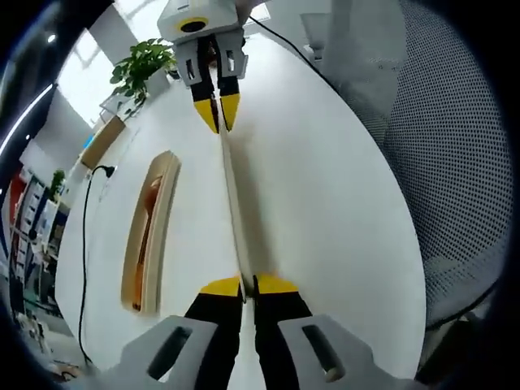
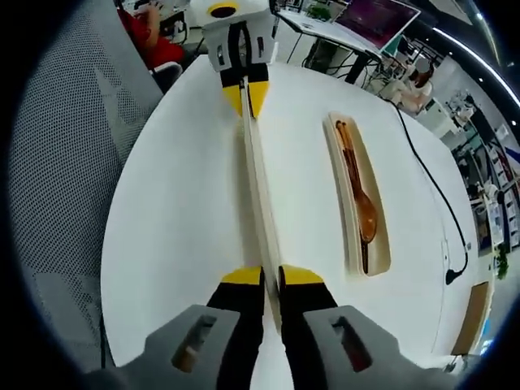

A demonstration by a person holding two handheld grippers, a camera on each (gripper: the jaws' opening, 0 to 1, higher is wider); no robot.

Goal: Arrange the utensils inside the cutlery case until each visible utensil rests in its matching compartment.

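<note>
1. The left gripper (image 1: 248,286) has its yellow-tipped fingers (image 1: 221,286) closed on one end of a long, pale lid (image 1: 236,203) of the cutlery case, seen edge-on above the white worktop (image 1: 325,211).
2. The right gripper (image 2: 270,276) has its fingers (image 2: 302,276) closed on the opposite end of the same lid (image 2: 260,195), so the thin board runs straight between the two grippers.
3. In the left gripper view the right gripper (image 1: 216,110) shows at the far end of the lid; in the right gripper view the left gripper (image 2: 244,96) does likewise.
4. The open cutlery case (image 2: 351,236) lies on the worktop (image 2: 179,211) beside the lid and apart from it, roughly parallel.
5. A wooden spoon (image 2: 361,203) lies inside the case, bowl towards the right gripper; a second slim utensil seems to lie alongside it, possibly chopsticks, though it is too small to tell.
6. In the left gripper view the case (image 1: 162,203) lies left of the lid.
7. A black cable (image 2: 435,195) trails across the worktop beyond the case, and a mesh chair (image 1: 455,146) stands at the edge.
</note>
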